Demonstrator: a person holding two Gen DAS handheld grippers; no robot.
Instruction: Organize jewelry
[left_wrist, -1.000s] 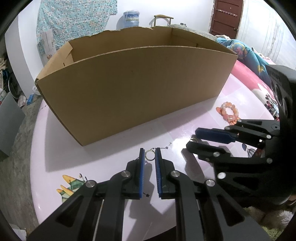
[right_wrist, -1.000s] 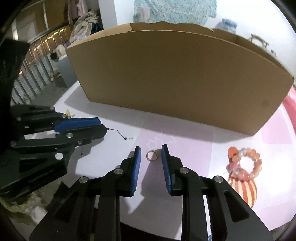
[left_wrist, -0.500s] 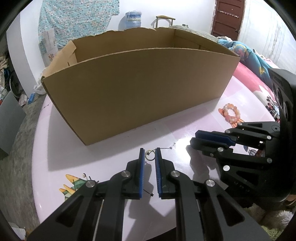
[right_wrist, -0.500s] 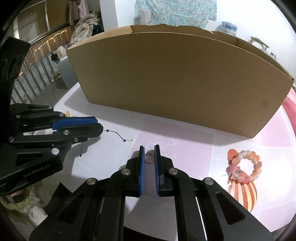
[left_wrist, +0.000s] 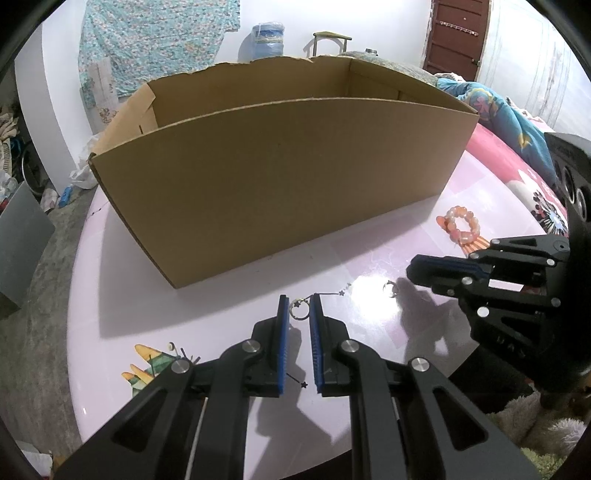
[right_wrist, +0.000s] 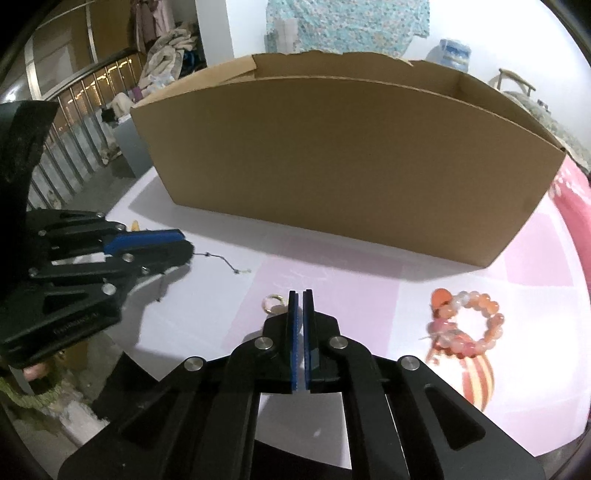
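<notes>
A big open cardboard box (left_wrist: 280, 177) stands on the pink table; it also shows in the right wrist view (right_wrist: 351, 166). My left gripper (left_wrist: 299, 306) has its jaws narrowly apart around the ring (left_wrist: 298, 308) of a thin star chain necklace (left_wrist: 341, 293) lying on the table. My right gripper (right_wrist: 301, 299) is shut, with nothing between its pads. A small gold ring (right_wrist: 273, 303) lies just left of its tips; it also shows in the left wrist view (left_wrist: 390, 288). An orange bead bracelet (right_wrist: 469, 325) lies to the right.
The table (left_wrist: 129, 295) is round with cartoon prints. The bead bracelet (left_wrist: 460, 225) lies near the box's right end. The left gripper (right_wrist: 144, 243) sits at left in the right wrist view, the chain (right_wrist: 225, 264) trailing from it. A blanket (left_wrist: 498, 110) lies beyond.
My right gripper closed over the gold ring, then lifted and drew back without it; the ring stays on the table. Both cameras rose a little. The left gripper kept its place on the necklace ring.
</notes>
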